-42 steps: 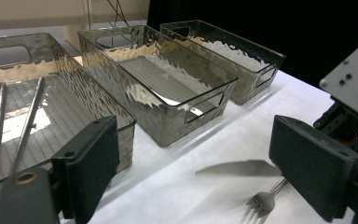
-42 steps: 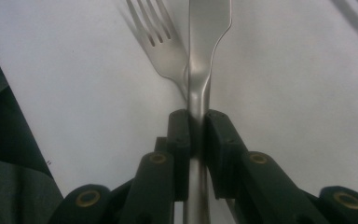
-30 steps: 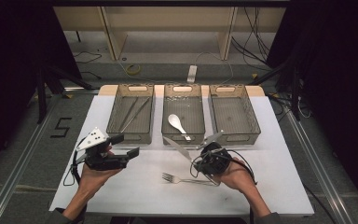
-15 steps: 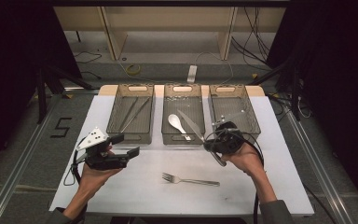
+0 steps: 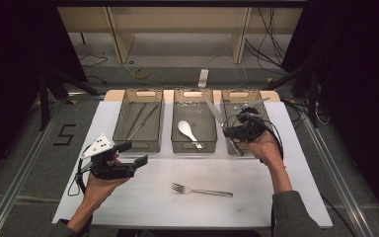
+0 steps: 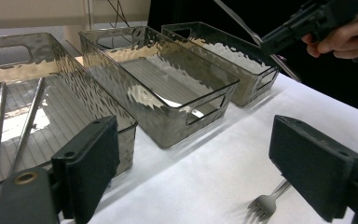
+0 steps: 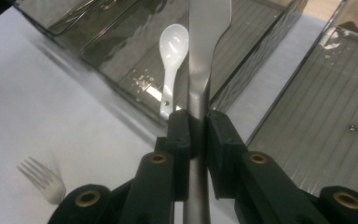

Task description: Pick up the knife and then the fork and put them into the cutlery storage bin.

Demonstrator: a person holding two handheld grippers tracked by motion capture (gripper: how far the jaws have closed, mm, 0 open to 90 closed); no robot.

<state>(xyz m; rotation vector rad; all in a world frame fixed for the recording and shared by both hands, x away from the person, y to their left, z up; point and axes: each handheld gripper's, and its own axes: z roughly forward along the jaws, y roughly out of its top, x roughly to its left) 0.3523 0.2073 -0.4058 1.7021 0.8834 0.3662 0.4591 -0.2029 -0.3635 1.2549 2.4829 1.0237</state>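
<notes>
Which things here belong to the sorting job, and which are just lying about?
In the job:
- flat metal knife, clamped in right gripper
- three clear plastic bins
- silver metal fork

Lying about:
- yellow cable coil on floor

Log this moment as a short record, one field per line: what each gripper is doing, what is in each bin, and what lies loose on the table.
right gripper: jaws shut on the knife, held above the bins
left gripper: jaws open, nothing between them, over the table
left bin: two thin metal sticks
middle bin: white spoon
right bin: nothing visible in the part that shows
table: white cover, fork lying loose near the front
</notes>
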